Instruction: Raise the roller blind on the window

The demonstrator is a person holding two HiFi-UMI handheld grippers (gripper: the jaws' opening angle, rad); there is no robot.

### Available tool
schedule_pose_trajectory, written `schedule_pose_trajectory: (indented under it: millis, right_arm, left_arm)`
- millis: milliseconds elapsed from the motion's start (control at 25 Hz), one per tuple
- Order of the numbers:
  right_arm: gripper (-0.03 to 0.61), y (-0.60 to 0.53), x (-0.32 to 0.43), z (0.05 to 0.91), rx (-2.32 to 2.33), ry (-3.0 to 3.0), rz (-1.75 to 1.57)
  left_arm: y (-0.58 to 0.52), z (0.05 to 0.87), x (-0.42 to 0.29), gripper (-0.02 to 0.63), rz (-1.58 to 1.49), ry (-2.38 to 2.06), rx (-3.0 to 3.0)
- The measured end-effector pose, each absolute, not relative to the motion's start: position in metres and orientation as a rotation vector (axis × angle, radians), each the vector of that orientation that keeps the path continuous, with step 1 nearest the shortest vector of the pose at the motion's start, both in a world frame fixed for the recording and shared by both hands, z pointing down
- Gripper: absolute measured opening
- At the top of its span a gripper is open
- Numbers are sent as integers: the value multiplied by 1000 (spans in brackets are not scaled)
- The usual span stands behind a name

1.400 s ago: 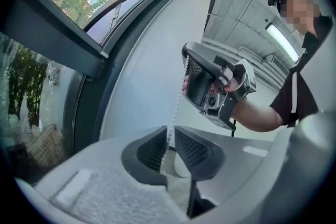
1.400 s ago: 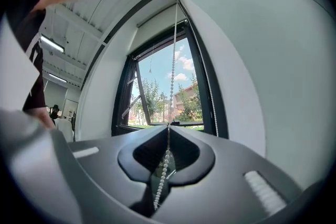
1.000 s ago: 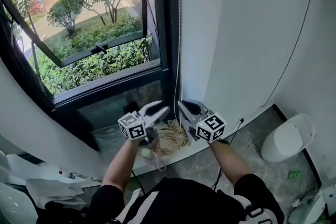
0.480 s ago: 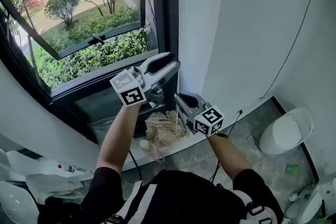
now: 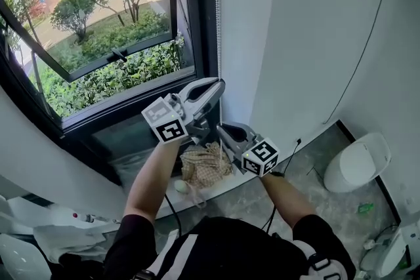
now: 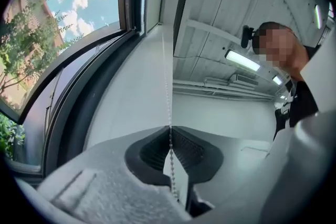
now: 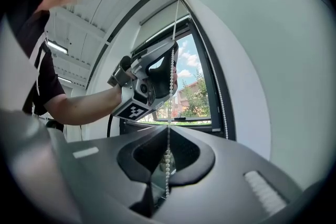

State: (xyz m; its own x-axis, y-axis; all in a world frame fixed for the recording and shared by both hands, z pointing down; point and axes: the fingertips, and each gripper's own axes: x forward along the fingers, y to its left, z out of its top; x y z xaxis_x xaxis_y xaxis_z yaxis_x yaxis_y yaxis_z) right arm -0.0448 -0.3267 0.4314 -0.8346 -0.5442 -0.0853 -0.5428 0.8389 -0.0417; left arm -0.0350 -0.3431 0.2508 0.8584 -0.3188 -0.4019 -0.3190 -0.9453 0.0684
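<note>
A thin white bead chain [image 5: 218, 23] hangs down the right edge of the window frame. My left gripper [image 5: 219, 83] is raised on the chain, above the right one. Its jaws have just been closing, and in the left gripper view the bead chain [image 6: 168, 86] runs between my left gripper's [image 6: 170, 128] tips, which pinch it. My right gripper [image 5: 220, 130] sits lower, shut on the same bead chain [image 7: 171, 68] where it enters my right gripper's [image 7: 169, 126] tips. The roller blind [image 7: 157, 23] shows only as a pale strip at the window's top.
The window [image 5: 98, 42] has a tilted-open sash with bushes outside. A mesh cloth bundle [image 5: 205, 164] lies on the sill below the grippers. A white wall [image 5: 295, 42] with a thin black cable [image 5: 367, 42] stands on the right, and a white bin-like object [image 5: 357, 167] on the floor.
My left gripper rose from beside the right one to higher up the chain with its jaws wide, then shut on the chain. The right gripper has stayed where it was.
</note>
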Motion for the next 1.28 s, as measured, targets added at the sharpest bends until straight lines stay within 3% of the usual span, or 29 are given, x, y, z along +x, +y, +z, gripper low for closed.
schedule_pose_trajectory:
  millis: [480, 680, 760, 840, 1280]
  right_arm:
    - [15, -307, -54, 569, -912, 3188, -347]
    - [30, -303, -51, 582, -896, 3222, -381]
    - [109, -304, -44, 569, -869, 3173, -410]
    - [129, -308, -37, 544, -854, 3102, -392]
    - [132, -330, -36, 332, -778, 2767, 11]
  left_arm:
    - [-348, 393, -37, 14, 428, 718, -3152]
    - [-349, 414, -45, 8, 435, 773, -3179]
    - [-352, 414, -49, 8, 434, 797, -3178]
    - [-354, 414, -54, 8, 432, 811, -3180]
    - [-356, 412, -67, 8, 487, 835, -3172]
